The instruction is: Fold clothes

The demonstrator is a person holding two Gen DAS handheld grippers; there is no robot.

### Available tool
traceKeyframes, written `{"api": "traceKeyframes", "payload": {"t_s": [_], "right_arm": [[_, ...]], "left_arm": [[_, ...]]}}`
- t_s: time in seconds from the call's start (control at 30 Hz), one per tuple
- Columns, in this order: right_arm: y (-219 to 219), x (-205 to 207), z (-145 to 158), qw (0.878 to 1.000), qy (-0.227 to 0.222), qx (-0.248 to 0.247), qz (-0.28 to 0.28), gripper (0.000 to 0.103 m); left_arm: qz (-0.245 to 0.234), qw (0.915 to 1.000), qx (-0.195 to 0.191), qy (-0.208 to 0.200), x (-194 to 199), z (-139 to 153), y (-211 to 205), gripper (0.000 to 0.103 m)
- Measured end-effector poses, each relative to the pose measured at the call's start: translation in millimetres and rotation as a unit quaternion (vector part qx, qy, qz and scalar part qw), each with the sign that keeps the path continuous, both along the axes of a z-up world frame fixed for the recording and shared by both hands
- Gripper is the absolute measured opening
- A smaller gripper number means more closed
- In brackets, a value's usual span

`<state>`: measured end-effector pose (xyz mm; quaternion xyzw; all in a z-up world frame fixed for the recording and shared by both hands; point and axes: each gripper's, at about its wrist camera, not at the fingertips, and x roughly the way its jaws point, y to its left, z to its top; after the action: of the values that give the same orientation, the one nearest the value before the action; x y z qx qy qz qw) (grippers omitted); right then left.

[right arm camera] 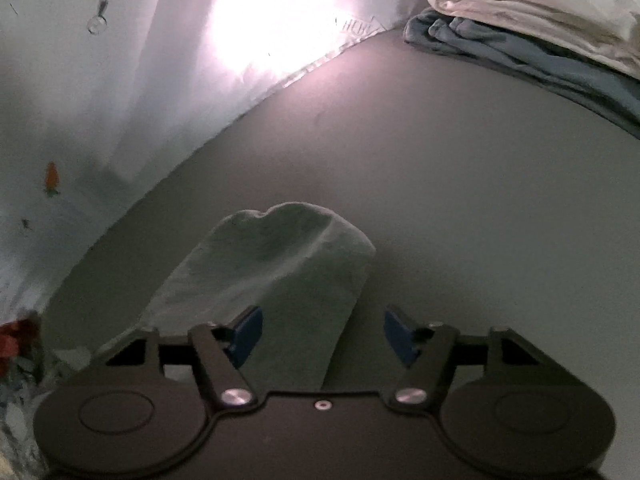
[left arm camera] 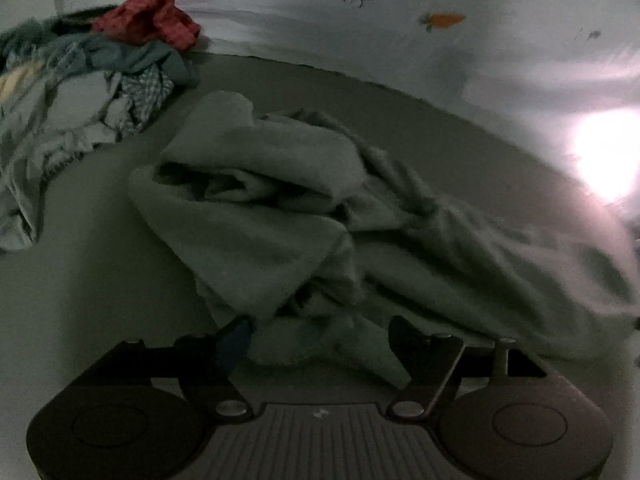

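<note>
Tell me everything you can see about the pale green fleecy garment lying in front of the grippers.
The pale green garment looks like soft, fuzzy fleece. It lies crumpled and unfolded on the grey surface, bunched into thick overlapping folds, apart from the clothes pile. Its near edge sits between the open fingers of the left gripper. In the right wrist view a flap of it reaches between the right gripper's open fingers.

A crumpled pale towel point(left arm camera: 280, 216) lies on the grey surface point(left arm camera: 80, 300), its near edge between the spread fingers of the left gripper point(left arm camera: 320, 340). A heap of unfolded clothes point(left arm camera: 88, 80) (red garment point(left arm camera: 150, 16) on top) sits far left.
</note>
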<state>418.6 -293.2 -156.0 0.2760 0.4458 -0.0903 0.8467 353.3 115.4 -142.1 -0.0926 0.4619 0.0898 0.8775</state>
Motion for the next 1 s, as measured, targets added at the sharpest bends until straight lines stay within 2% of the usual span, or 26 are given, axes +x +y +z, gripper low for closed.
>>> {"api": "traceKeyframes", "payload": {"t_s": [0.1,0.13,0.17,0.2,0.23,0.27,0.33,0.4,0.5,0.57,0.67,0.73,0.8,0.9,0.93,0.97,1.0], "right_arm": [[-0.1,15.5,-11.9,1.0,0.007,0.014,0.007,0.074],[0.3,19.6,-15.5,1.0,0.007,0.02,0.012,0.072],[1.6,22.3,-18.1,0.999,0.006,0.024,0.021,0.061],[3.2,25.9,-20.6,0.999,0.008,0.031,0.032,0.047],[4.5,28.4,-21.8,0.998,0.008,0.038,0.04,0.04],[5.4,29.7,-21.3,0.998,0.004,0.041,0.041,0.023],[6.0,30.1,-14.0,0.998,-0.012,0.046,0.037,0.016],[6.2,29.5,5.1,0.997,-0.051,0.04,0.039,0.012],[4.4,38.0,47.7,0.991,-0.122,0.03,0.048,0.011],[1.4,50.2,82.1,0.983,-0.173,0.041,0.049,0.011],[0.1,66.4,135.2,0.965,-0.256,0.037,0.045,0.011],[-6.4,68.2,174.7,0.948,-0.315,0.02,0.032,0.011],[-19.4,64.5,209.9,0.932,-0.363,0.009,0.011,0.011],[-42.3,49.3,243.5,0.914,-0.406,0.0,-0.018,0.011],[-47.9,42.3,246.2,0.912,-0.409,-0.006,-0.023,0.011],[-53.4,35.3,249.0,0.911,-0.411,-0.011,-0.029,0.011],[-58.4,28.3,248.9,0.911,-0.411,-0.015,-0.034,0.011]], "left_arm": [[0.015,0.9992,0.036,0.007,14.4,-9.7,3.7,0.075],[0.02,0.9991,0.036,0.008,17.4,-12.0,7.3,0.068],[0.034,0.9989,0.03,0.011,20.3,-13.7,13.4,0.06],[0.047,0.9985,0.023,0.014,23.3,-15.5,19.4,0.038],[0.06,0.9979,0.017,0.017,26.3,-17.3,25.4,0.024],[0.073,0.9971,0.009,0.018,28.8,-18.6,31.4,0.011],[0.094,0.9954,-0.019,-0.001,27.4,-13.6,42.6,0.007],[0.11,0.9935,-0.011,-0.026,27.9,-0.5,50.9,0.005],[0.118,0.9895,0.004,-0.083,32.0,41.3,61.9,0.005],[0.116,0.9846,0.017,-0.129,40.4,75.7,67.5,0.005],[0.118,0.9707,0.023,-0.209,50.7,130.2,77.9,0.005],[0.123,0.9558,0.01,-0.267,50.5,168.5,86.6,0.005],[0.133,0.9372,0.009,-0.322,44.6,207.5,92.7,0.005],[0.143,0.9134,-0.002,-0.381,24.9,248.5,99.3,0.005],[0.145,0.905,-0.007,-0.4,17.0,260.4,102.2,0.005],[0.147,0.8993,-0.013,-0.412,6.8,266.3,104.5,0.005],[0.146,0.897,-0.017,-0.417,-1.5,267.8,105.6,0.005]]}}
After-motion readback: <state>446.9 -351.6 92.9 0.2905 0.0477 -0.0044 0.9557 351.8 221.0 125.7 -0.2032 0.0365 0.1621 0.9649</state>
